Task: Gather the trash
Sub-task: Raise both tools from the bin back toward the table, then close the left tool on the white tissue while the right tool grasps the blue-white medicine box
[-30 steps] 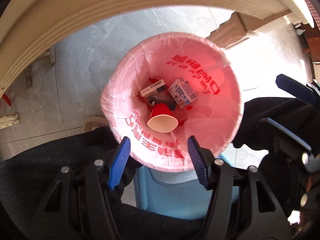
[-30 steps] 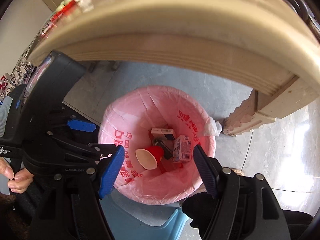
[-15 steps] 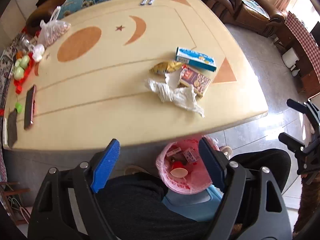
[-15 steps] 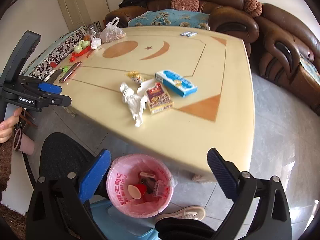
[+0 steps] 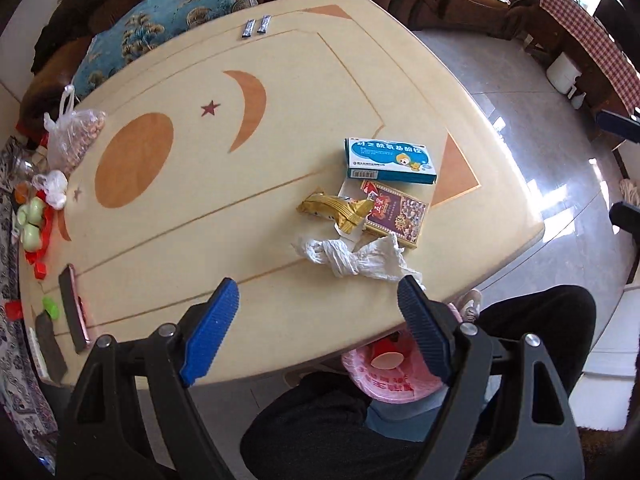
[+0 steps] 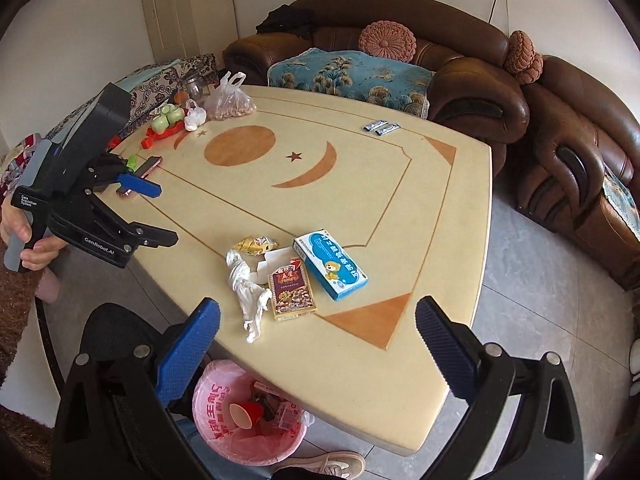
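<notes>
A crumpled white tissue (image 5: 356,258) (image 6: 246,288), a gold wrapper (image 5: 336,208) (image 6: 256,245), a dark red box (image 5: 394,212) (image 6: 291,294) and a blue medicine box (image 5: 390,160) (image 6: 330,270) lie together near the cream table's (image 5: 240,184) (image 6: 360,184) front corner. A bin with a pink bag (image 5: 390,376) (image 6: 244,420) stands below the table edge, holding a red cup (image 6: 244,414) and cartons. My left gripper (image 5: 316,328) is open and empty above the table edge; it also shows in the right wrist view (image 6: 158,212). My right gripper (image 6: 316,348) is open and empty above the corner.
A phone (image 5: 74,308), a bag of nuts (image 5: 76,136), green cups (image 5: 30,222) and two sachets (image 5: 256,26) lie on the table's far parts. Brown sofas (image 6: 460,80) stand behind and to the right. My legs and a blue stool are below.
Both grippers have risen from just over the bin to above the table. The table top and the trash on it have come into view; the bin now sits low in the views.
</notes>
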{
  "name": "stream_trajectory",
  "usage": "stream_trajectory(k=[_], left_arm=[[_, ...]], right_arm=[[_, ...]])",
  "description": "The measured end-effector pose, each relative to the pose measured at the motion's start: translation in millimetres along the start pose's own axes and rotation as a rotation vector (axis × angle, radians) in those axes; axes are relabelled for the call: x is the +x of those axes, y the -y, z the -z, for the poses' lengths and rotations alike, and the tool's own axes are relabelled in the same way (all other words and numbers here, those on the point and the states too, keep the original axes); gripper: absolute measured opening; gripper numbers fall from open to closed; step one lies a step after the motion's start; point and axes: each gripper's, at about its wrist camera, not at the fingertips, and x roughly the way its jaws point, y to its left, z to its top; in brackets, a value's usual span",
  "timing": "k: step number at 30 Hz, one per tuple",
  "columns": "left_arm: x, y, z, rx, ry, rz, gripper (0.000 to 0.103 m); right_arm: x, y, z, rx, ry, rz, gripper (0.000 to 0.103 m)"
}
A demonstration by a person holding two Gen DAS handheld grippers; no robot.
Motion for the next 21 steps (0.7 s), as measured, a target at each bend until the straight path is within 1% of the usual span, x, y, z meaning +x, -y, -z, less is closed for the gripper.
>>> stream_trajectory(k=[3, 5, 8, 11, 13, 16, 21], left_arm=[[22.4, -15.7, -1.7, -0.142, -0.063, 0.103, 0.080], [36.8, -23.6, 0.8, -0.222, -0.098, 0.150, 0.080], [51.5, -21.9, 5.8, -0.258, -0.122, 0.113, 0.080], [62.5, -22.7, 10.5, -0.327, -0.153, 0.134, 0.080], [67.5, -26.9, 11.4, -0.370, -0.158, 0.138, 0.080], [74.3, -35.0, 12.2, -0.441, -0.160, 0.139, 0.080], [90.6, -43.8, 10.5, -0.513, -0.179, 0.153, 0.080]], right_arm=[[13.3, 0.3, -5.8, -0.025, -0.017, 0.001, 0.096], [22.0, 1.0, -10.9, -0.043, -0.027, -0.009, 0.096], [34.9, 4.7, -21.3, -0.063, -0.047, -0.026, 0.096], [48.4, 9.7, -31.0, -0.080, -0.071, -0.054, 0.096], [60.1, 12.2, -36.3, -0.103, -0.099, -0.071, 0.096], [78.8, 14.3, -42.2, -0.138, -0.133, -0.075, 0.096], [112.3, 19.0, -44.5, -0.178, -0.188, -0.085, 0.096]])
